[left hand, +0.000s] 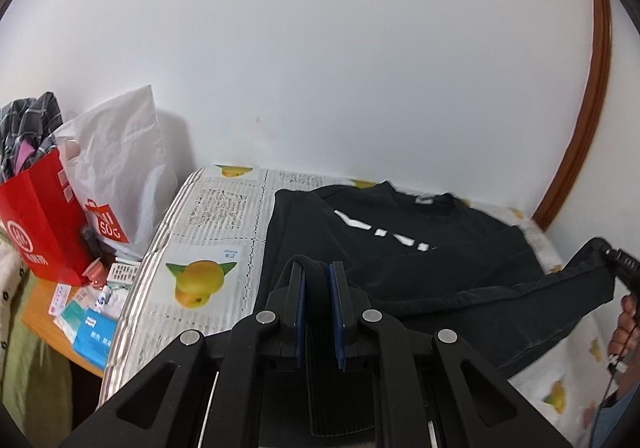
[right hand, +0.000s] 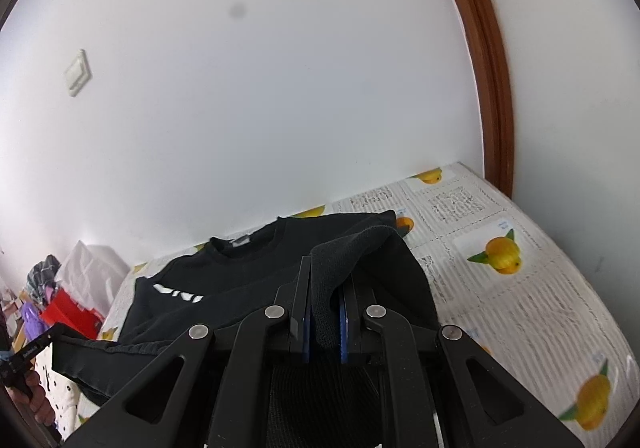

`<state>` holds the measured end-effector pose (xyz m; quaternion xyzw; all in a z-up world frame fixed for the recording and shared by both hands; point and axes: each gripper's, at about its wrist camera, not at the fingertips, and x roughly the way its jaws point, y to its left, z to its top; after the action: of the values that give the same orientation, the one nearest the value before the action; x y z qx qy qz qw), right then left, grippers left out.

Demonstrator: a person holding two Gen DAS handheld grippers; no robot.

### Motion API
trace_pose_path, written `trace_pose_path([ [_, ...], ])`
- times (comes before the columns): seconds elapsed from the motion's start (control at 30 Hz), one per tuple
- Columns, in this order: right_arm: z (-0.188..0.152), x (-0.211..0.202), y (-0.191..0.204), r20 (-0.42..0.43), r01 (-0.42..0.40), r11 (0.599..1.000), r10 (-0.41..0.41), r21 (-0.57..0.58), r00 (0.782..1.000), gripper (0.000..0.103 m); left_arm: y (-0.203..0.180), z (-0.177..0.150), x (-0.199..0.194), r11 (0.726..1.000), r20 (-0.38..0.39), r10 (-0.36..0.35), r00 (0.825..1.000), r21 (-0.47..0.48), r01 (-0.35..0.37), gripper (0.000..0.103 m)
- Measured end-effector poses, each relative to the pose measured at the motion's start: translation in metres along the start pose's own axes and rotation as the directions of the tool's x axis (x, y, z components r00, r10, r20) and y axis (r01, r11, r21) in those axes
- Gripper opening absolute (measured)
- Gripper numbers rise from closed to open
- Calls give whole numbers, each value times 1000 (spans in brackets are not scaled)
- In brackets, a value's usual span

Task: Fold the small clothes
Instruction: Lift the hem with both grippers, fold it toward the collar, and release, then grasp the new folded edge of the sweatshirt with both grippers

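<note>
A black sweatshirt [left hand: 400, 248] with white lettering lies on a table covered by a lemon-print cloth [left hand: 208, 232], collar toward the wall. My left gripper [left hand: 317, 268] is shut on the sweatshirt's ribbed hem, lifted off the table. My right gripper [right hand: 326, 276] is shut on another part of the hem of the sweatshirt [right hand: 240, 280] and holds it raised. The hem stretches between the two grippers. The right gripper also shows at the right edge of the left wrist view [left hand: 616, 264], and the left gripper shows at the left edge of the right wrist view [right hand: 32, 348].
A red paper bag [left hand: 44, 232] and a white plastic bag [left hand: 116, 176] stand left of the table on a lower wooden surface with packets [left hand: 88, 324]. A white wall is behind, with a brown door frame [left hand: 592, 88] at the right. The cloth [right hand: 520, 288] lies bare to the right.
</note>
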<state>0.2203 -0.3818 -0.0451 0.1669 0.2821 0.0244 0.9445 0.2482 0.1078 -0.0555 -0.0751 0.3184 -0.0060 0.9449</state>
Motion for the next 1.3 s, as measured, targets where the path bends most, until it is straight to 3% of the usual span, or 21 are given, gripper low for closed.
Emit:
trace_pose_path([
  [0.3, -12, 73, -6, -99, 71, 996, -76, -58, 992, 10, 4, -10, 52, 999, -84, 36, 996, 7, -35, 12],
  [0.6, -29, 103, -20, -203, 142, 986, -156, -82, 967, 18, 7, -24, 66, 999, -147, 47, 988, 20, -45, 16],
  [0.67, -33, 98, -18, -211, 152, 979, -178, -134, 961, 21, 8, -25, 65, 999, -154, 42, 987, 11, -41, 16],
  [0.73, -37, 89, -15, -206, 167, 969, -204, -182, 957, 34, 8, -26, 65, 999, -166, 41, 985, 7, -40, 17],
  [0.83, -40, 70, -19, -200, 159, 967, -199, -198, 959, 42, 8, -28, 61, 999, -176, 37, 984, 2, -37, 19],
  [0.93, -41, 52, -28, -201, 145, 974, -179, -172, 963, 49, 10, -30, 53, 999, -177, 32, 984, -6, -34, 32],
  [1.0, -43, 39, -36, -195, 157, 974, -188, -161, 963, 49, 13, -32, 44, 1000, -178, 15, 984, -15, -18, 46],
  [1.1, -49, 23, -46, -176, 206, 962, -238, -180, 955, 49, 20, -43, 27, 1000, -174, 13, 985, -11, -15, 49],
  [1.3, -65, 7, -73, -209, 221, 964, -249, -148, 946, 49, 41, -74, 7, 999, -189, 23, 982, -31, -29, 55],
])
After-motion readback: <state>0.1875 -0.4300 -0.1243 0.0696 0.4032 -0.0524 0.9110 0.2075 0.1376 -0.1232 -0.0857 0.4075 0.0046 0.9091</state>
